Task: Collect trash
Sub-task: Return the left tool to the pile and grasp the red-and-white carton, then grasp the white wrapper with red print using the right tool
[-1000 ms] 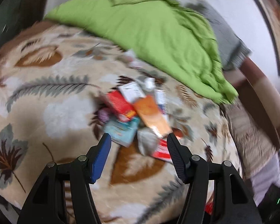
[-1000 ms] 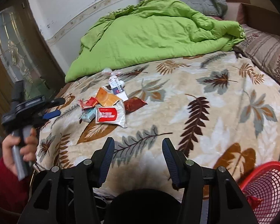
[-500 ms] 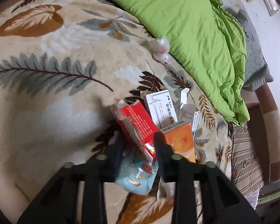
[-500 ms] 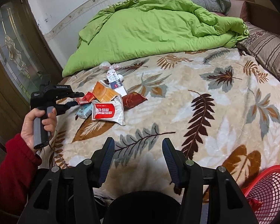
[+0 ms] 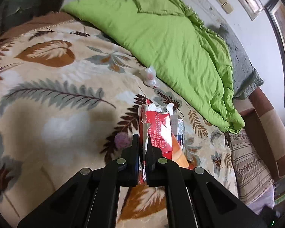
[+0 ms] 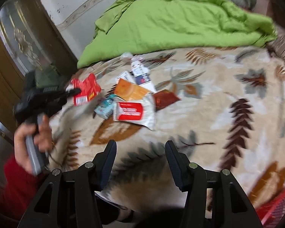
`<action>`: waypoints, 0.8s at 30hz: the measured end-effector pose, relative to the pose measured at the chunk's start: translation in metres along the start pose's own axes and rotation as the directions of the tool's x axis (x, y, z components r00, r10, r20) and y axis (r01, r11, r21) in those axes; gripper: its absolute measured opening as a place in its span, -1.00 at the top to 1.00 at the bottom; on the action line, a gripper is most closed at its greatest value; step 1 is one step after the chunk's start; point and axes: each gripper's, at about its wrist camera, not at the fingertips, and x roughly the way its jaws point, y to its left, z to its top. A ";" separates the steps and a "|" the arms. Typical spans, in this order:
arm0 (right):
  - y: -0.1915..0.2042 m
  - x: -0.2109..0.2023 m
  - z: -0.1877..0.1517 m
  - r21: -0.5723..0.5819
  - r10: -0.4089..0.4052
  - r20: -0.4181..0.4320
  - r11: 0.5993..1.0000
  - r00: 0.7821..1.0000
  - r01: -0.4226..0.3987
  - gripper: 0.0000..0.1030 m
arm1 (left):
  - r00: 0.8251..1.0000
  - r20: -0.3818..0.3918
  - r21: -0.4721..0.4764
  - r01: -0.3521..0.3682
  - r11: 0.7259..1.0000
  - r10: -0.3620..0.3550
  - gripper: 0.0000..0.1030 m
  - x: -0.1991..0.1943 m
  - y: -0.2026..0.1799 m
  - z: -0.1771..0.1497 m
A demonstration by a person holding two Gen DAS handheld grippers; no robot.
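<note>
Left gripper (image 5: 142, 150), black and two-fingered, has just clamped its jaws tight on the near edge of a torn red carton (image 5: 157, 127), lifting it from a small pile of wrappers and boxes (image 6: 134, 98) on a leaf-patterned blanket (image 5: 53, 102), below a green quilt (image 5: 171, 38). Right gripper (image 6: 140, 153) hangs about half open and empty over the blanket's near edge, well short of the pile. The pick-up step looks done for this one piece; next it likely needs carrying across to the red mesh basket (image 6: 275, 207) at the bed's near corner and releasing there.
</note>
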 end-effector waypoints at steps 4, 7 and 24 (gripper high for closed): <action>-0.014 0.041 0.024 0.065 0.059 -0.041 0.996 0.997 -0.056 -0.11 | 1.000 -0.002 0.040 -0.014 0.999 0.014 0.92 -0.008 -0.005 -0.018; -0.021 0.069 0.038 0.089 0.074 -0.068 0.994 0.995 -0.068 -0.11 | 0.999 0.010 0.083 -0.043 0.996 0.042 0.92 -0.008 -0.007 -0.025; -0.010 0.106 0.045 0.126 0.203 -0.101 0.974 0.974 -0.190 0.75 | 0.998 0.025 0.126 -0.057 0.990 0.054 0.92 -0.004 -0.007 -0.028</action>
